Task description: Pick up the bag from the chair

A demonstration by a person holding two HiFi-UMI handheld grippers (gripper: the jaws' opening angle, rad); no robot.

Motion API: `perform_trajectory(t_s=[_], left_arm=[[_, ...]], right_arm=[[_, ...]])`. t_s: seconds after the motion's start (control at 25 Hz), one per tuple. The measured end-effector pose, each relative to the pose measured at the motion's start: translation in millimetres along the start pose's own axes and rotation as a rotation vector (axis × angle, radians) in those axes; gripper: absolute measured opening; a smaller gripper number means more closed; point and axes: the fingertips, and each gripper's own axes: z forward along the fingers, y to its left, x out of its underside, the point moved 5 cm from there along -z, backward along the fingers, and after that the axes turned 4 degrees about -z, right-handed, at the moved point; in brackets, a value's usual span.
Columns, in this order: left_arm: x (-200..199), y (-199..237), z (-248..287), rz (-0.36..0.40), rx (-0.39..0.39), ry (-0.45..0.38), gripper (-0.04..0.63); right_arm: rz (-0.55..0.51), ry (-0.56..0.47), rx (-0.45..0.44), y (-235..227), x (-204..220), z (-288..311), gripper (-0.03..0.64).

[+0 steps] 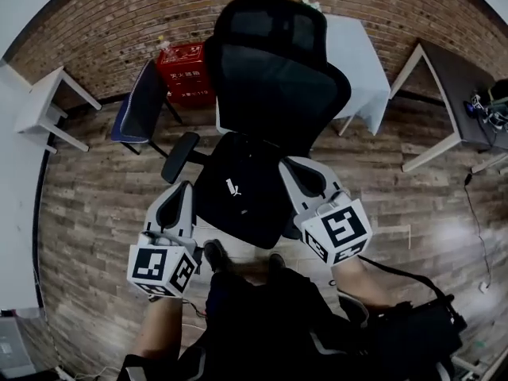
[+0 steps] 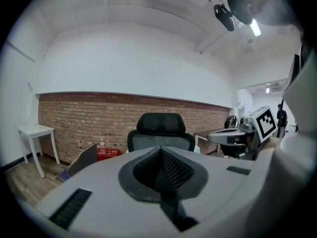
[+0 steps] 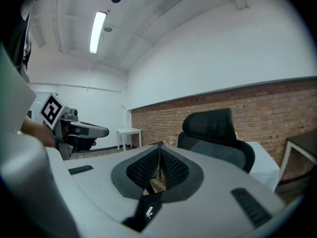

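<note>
A black bag (image 1: 242,193) with a small white logo lies on the seat of a black mesh office chair (image 1: 274,78). My left gripper (image 1: 187,186) hangs by the bag's left side, near the chair's armrest, with its jaws shut and empty. My right gripper (image 1: 287,163) is at the bag's right edge, jaws shut, nothing seen between the pads. In the left gripper view the shut gripper (image 2: 160,150) points at the chair's headrest (image 2: 161,124). Below the shut gripper (image 3: 159,148) in the right gripper view shows a strip of the bag (image 3: 147,213), with the chair (image 3: 213,128) to the right.
A red crate (image 1: 184,74) and a dark leaning panel (image 1: 139,105) stand behind the chair to the left. A white table (image 1: 361,62) is behind it, a white side table (image 1: 48,105) at the left, a grey desk (image 1: 456,94) at the right. The person's feet (image 1: 214,254) stand before the seat.
</note>
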Motion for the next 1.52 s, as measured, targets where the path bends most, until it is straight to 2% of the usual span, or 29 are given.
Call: perform_trajectory(t_s=[0.12,0.32,0.6,0.68,0.72,0.76,0.96,1.28,1.4,1.52], left_arm=[[12,7,25,0.004,0.088,0.026,0.011],[23,38,64,0.006,0.189,0.078,0.012],[50,78,106,0.018,0.359,0.194,0.012],[60,91,119,0.022,0.399,0.231,0.012],[65,97,125,0.024,0.413,0.246,0.012],[69,102,131,0.026,0.424,0.257,0.012],[91,119,158,0.030,0.487,0.307,0.012],[137,122,195,-0.033,0.551,0.414,0.014],[164,121,210,-0.022,0.575,0.467,0.014],[192,123,224,-0.012,0.572,0.511,0.033]], right_arm=[[0.034,0.024,0.068,-1,10,2,0.020],[0.077,0.064,0.187,8,26,17,0.020],[0.223,0.180,0.349,33,67,46,0.025],[0.269,0.211,0.395,41,82,54,0.059],[0.293,0.223,0.415,44,90,58,0.110],[0.315,0.232,0.433,48,97,61,0.133],[0.397,0.259,0.542,57,131,69,0.133],[0.540,0.298,0.692,67,206,67,0.138],[0.601,0.324,0.717,71,241,72,0.155],[0.646,0.363,0.706,81,273,80,0.166]])
